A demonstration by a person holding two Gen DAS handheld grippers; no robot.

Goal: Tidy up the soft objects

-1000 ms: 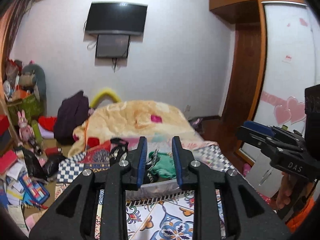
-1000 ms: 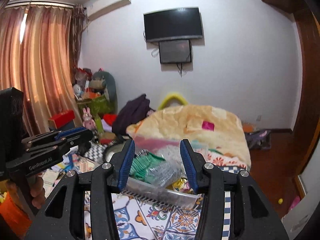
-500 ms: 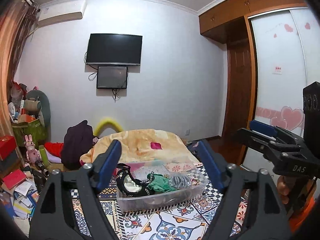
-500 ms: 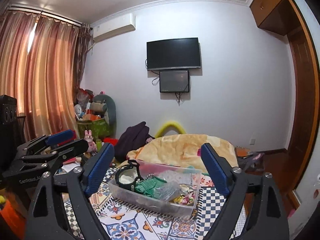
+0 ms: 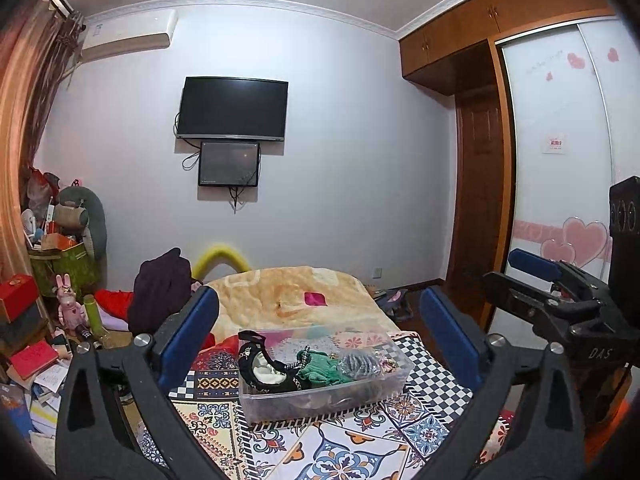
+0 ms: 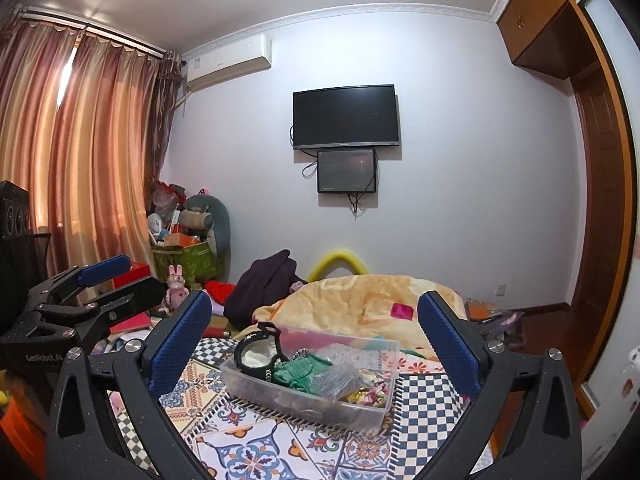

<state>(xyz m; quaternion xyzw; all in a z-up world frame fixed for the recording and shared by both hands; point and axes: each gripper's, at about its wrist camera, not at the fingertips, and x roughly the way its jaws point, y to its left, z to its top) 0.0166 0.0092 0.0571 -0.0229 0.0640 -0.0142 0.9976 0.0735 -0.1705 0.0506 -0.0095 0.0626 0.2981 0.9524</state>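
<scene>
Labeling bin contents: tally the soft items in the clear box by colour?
In the clear box:
Black: 1, black strap piece
Green: 1, green knit item
Grey: 1, grey mesh item
Floral multicolour: 1, floral fabric piece
Total: 4 distinguishable; deeper layers unclear.

A clear plastic bin (image 5: pixel 320 380) is seen holding green cloth (image 5: pixel 320 368) and black-and-cream fabric (image 5: pixel 260 366), on a multicoloured tile-patterned bedspread (image 5: pixel 348 440) with checks.
</scene>
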